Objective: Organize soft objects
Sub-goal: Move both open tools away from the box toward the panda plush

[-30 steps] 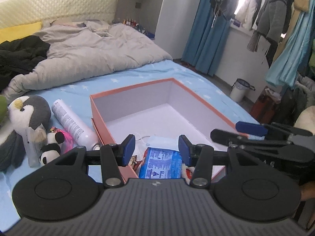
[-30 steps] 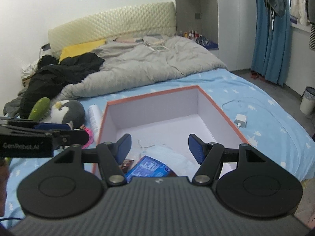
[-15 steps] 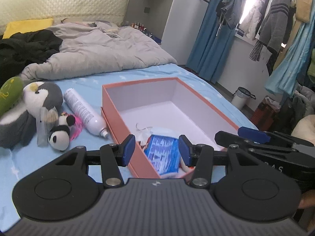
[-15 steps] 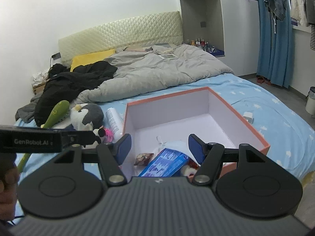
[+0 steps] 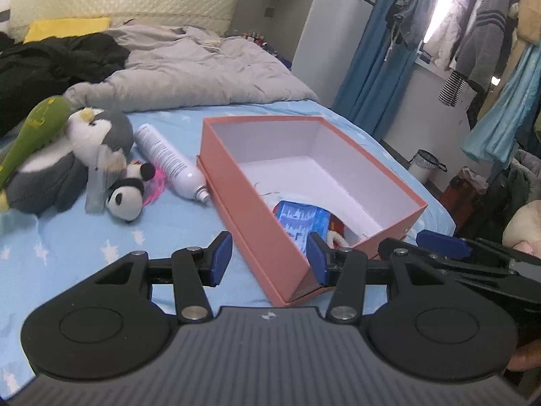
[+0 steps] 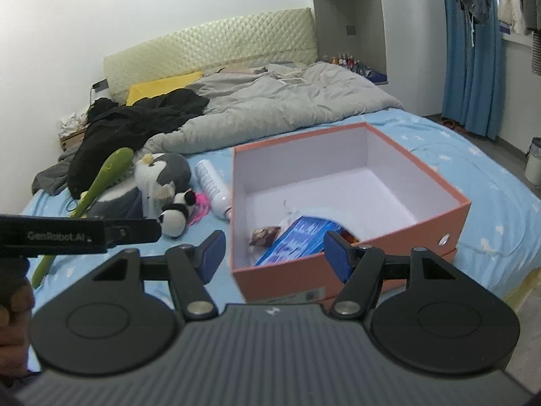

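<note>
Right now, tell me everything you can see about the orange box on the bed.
The orange box is an open, lidless rectangular box, apparently cardboard, salmon-orange outside and white inside. It sits level on the blue star-print sheet. Inside near the front lie a blue printed packet, something white and small items. A white spray can lies along its left side, near or touching it.

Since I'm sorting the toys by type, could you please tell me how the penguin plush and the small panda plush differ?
The penguin plush is grey and white with a yellow tuft; the panda plush is black and white. The penguin is much the larger. The penguin lies against the green toy; the panda lies nearer the white spray can. Both lie on the blue sheet, outside the box.
</note>
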`<state>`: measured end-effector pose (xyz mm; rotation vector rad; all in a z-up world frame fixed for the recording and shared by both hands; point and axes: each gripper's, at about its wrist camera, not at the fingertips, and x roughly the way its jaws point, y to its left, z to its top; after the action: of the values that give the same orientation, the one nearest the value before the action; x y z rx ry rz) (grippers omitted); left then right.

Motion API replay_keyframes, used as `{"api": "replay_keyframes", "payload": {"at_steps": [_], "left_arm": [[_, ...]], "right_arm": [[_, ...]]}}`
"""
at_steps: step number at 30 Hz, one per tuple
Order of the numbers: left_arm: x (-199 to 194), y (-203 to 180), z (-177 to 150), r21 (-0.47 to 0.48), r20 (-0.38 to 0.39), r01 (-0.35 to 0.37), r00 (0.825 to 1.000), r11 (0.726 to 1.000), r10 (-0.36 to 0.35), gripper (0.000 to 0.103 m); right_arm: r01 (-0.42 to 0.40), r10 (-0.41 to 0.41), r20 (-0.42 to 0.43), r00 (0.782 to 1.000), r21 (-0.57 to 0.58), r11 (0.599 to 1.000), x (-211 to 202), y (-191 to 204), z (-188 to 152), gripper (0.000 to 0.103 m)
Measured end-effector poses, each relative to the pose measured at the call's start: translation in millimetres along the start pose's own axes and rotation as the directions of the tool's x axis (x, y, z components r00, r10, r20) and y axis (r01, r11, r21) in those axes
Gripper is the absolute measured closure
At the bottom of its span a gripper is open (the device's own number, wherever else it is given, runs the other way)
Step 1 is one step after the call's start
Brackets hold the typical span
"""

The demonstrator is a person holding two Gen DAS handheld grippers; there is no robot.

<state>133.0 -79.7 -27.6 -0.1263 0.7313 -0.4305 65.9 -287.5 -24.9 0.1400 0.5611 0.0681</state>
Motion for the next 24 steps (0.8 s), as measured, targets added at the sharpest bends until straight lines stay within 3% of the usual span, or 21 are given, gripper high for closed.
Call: {"api": "replay_keyframes", "payload": {"at_steps": [24], "left_arm": [[-21, 72, -28, -0.090, 0.021, -0.114, 0.993, 0.989, 0.116, 0.048]], "right_arm": [[-0.083, 0.077, -0.087, 0.993, -0.073, 0.994, 23, 65, -30, 0.037]]}}
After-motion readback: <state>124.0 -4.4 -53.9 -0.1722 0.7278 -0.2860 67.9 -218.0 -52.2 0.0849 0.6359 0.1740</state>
